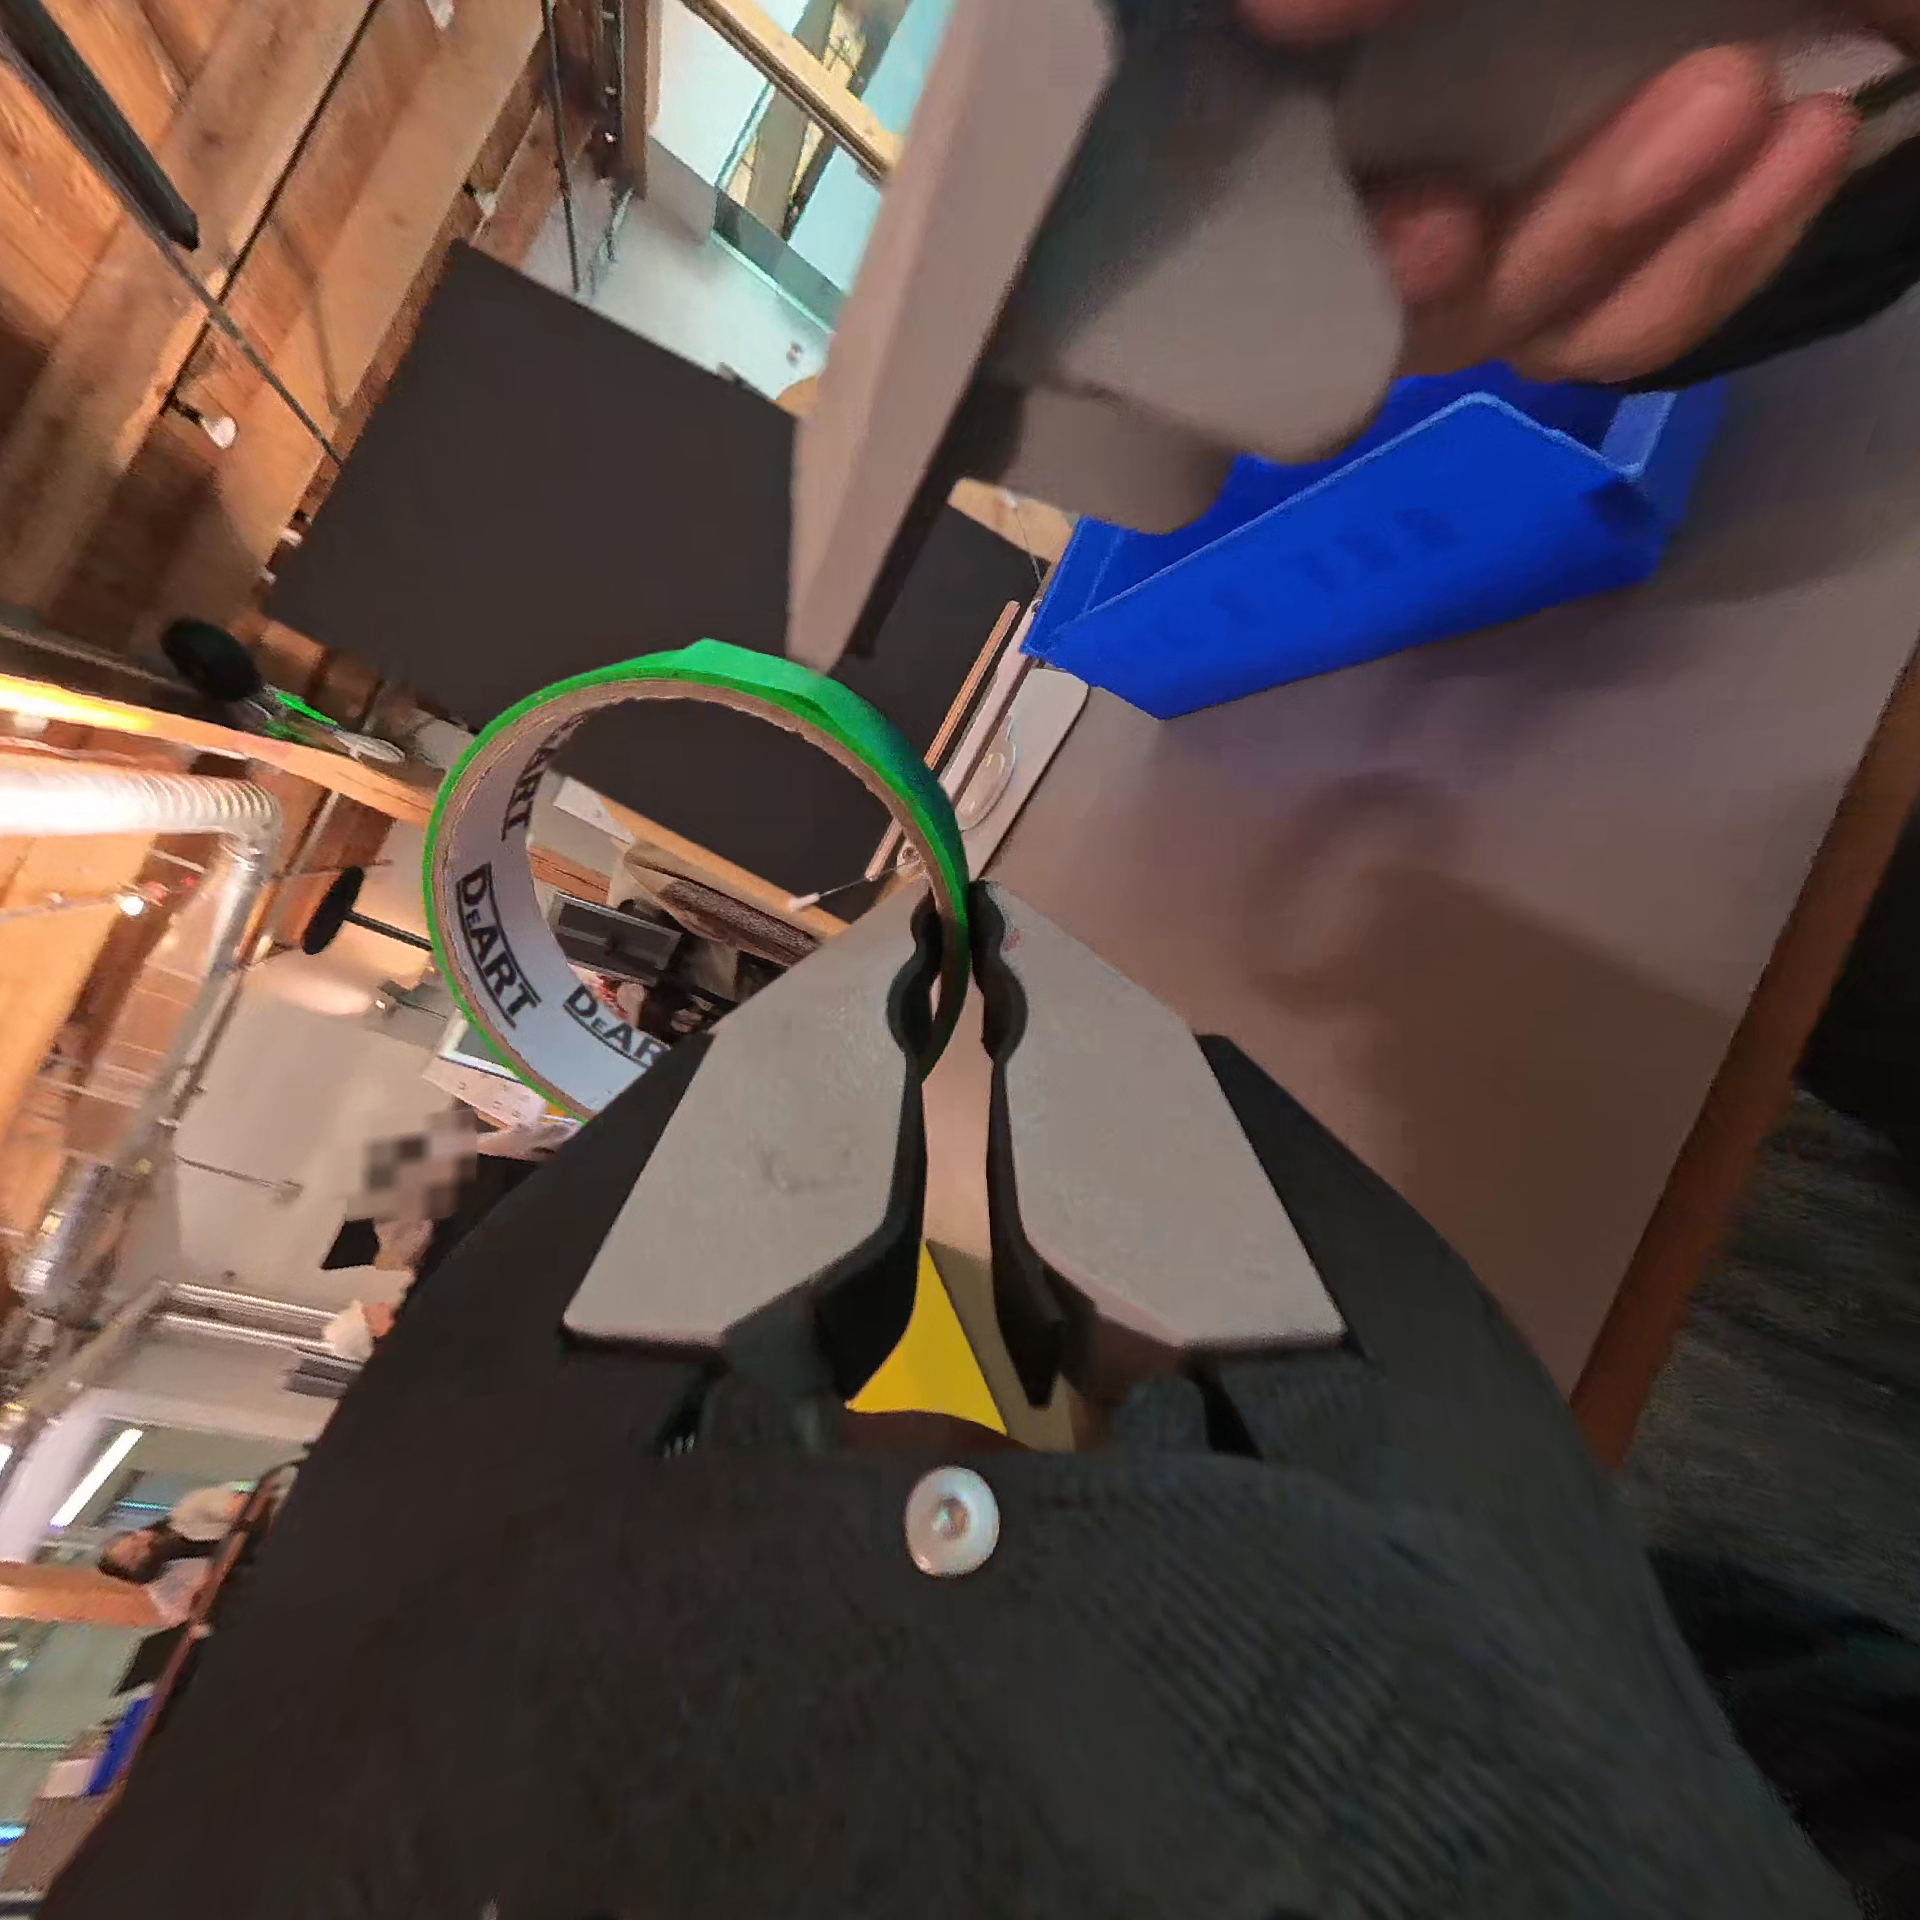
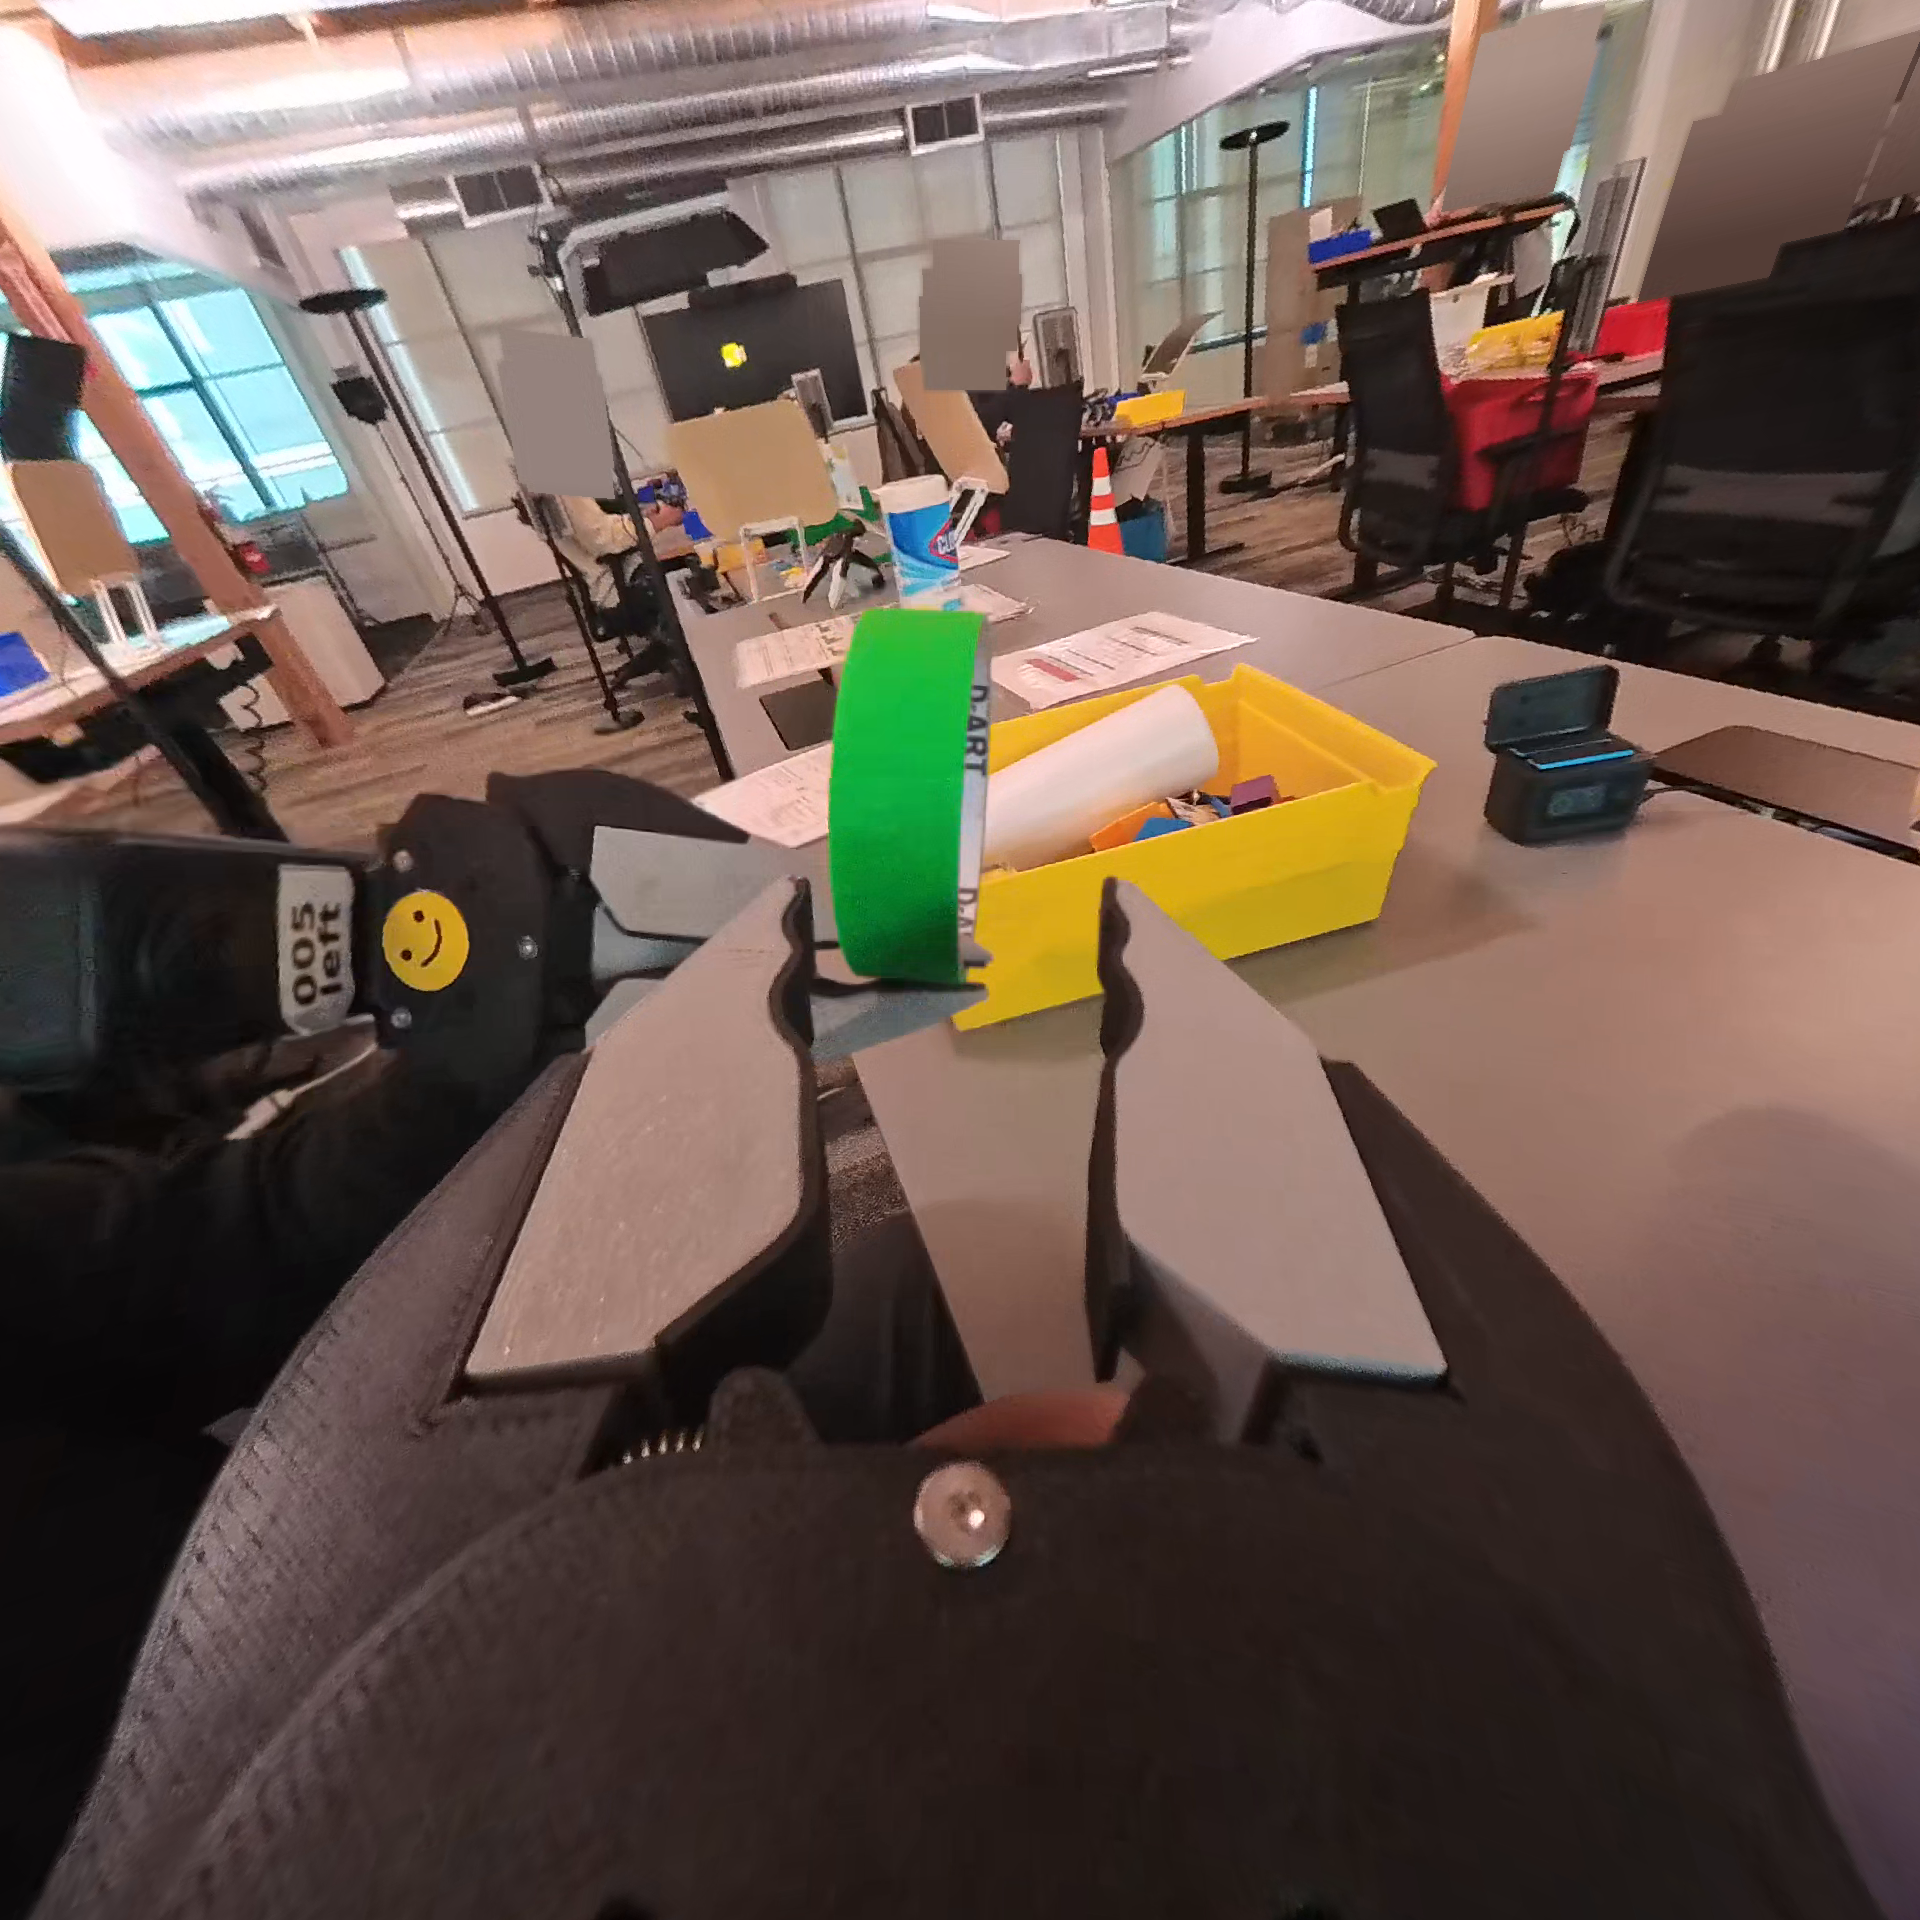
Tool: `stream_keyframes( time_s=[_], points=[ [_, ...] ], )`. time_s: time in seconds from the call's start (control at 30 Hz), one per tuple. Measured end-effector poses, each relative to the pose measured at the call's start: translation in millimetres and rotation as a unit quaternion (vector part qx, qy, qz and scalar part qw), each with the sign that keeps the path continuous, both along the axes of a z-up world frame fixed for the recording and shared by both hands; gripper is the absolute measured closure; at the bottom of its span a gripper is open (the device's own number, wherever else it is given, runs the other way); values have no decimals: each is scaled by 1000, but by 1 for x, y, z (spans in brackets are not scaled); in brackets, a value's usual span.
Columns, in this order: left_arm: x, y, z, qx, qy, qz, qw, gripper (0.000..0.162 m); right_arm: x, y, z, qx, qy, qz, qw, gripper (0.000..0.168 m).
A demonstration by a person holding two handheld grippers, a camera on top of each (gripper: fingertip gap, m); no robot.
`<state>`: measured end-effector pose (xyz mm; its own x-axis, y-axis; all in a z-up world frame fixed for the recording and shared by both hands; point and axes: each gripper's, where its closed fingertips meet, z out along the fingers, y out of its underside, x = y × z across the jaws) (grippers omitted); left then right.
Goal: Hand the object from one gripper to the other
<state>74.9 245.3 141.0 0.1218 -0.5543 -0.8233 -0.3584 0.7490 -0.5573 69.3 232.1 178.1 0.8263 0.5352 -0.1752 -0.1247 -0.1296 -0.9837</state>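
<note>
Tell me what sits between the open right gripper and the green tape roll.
Nothing: in the right wrist view, only air separates the right gripper from the green tape roll, which the left gripper holds up.

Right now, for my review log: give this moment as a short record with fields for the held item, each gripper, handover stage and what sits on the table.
held item: green tape roll, upright, clear of the table
left gripper: shut on the roll's wall at its lower edge
right gripper: open, just in front of the roll, not touching it
handover stage: roll not yet taken by the right gripper
table: yellow bin with a white cylinder and small parts; blue bin; dark open case; papers
</note>
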Motion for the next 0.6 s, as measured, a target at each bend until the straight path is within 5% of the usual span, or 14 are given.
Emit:
stream_keyframes(
  time_s=[0.03, 0.2, 0.4, 0.53, 0.6],
  points=[
    [2, -6, -6, 12, 10, 1, 1000, 160, -3, -2, -3, -5, -5, 4, 1000, 116],
    [6, -25, -38, 91, 64, 12, 994, 161, -15, -8, -27, -29, -74, 10, 997, 137],
    [7, -10, -38, 117, 54, 44, 991, 160, -12, 6, -36, -14, -135, -24, 990, 143],
    [0, -26, -26, 6, -1, -26, 1000, 130, -12, -3, -21, 6, -105, -8, 994, 144],
    [-10, -34, -16, -59, -12, -62, 996, 138, -9, -5, -17, 13, -108, -6, 994, 145]
  ],
)
